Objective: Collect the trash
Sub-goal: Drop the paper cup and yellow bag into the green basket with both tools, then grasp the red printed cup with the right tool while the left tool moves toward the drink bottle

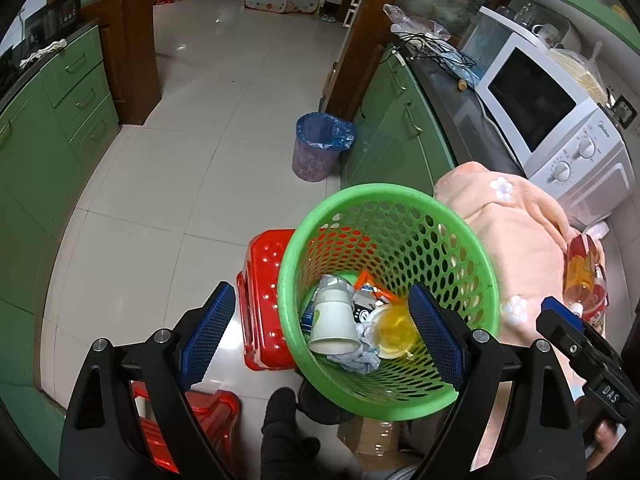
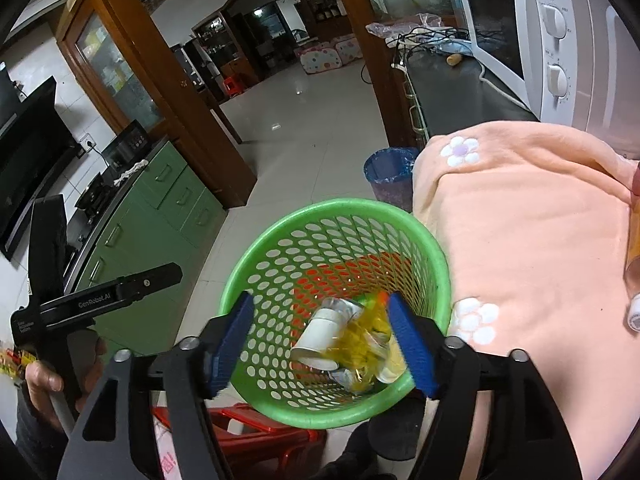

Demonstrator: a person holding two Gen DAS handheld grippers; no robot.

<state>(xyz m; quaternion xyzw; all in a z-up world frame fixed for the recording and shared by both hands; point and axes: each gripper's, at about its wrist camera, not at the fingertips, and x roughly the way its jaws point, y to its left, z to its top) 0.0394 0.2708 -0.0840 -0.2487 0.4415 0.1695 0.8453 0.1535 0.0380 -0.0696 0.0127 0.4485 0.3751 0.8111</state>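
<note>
Green basket (image 2: 336,312) sits just off the edge of the peach flowered cloth (image 2: 532,240), mouth tilted toward both cameras, presumably so trash can go straight from cloth edge into it. It appears to rest on a red stool (image 1: 264,300); the contact itself is hidden.

Right gripper (image 2: 320,344) hangs right over the basket mouth, jaws apart, nothing pressed between the pads. A yellow-tinted clear plastic cup (image 2: 360,344) is smeared with motion blur in the gap below, so my read is a drop in progress. In the left wrist view the cup already looks settled at the bottom.

Also in the basket: a white paper cup (image 1: 334,320) on its side, a crumpled tissue (image 1: 360,356), an orange and dark wrapper (image 1: 370,294). All are gathered at the low side because of the tilt.

Left gripper (image 1: 316,340) is wide and empty, framing the basket's near rim without touching it; probably just parked clear of the right hand's drop path.

Left to collect, judging by the cloth: a bottle of amber liquid (image 1: 584,280) lying at the far right edge of the cloth, near the white microwave (image 1: 560,120). Whether it counts as trash I cannot tell.

A second bin with a blue liner (image 1: 322,144) stands on the floor by the green cabinets, unused.
</note>
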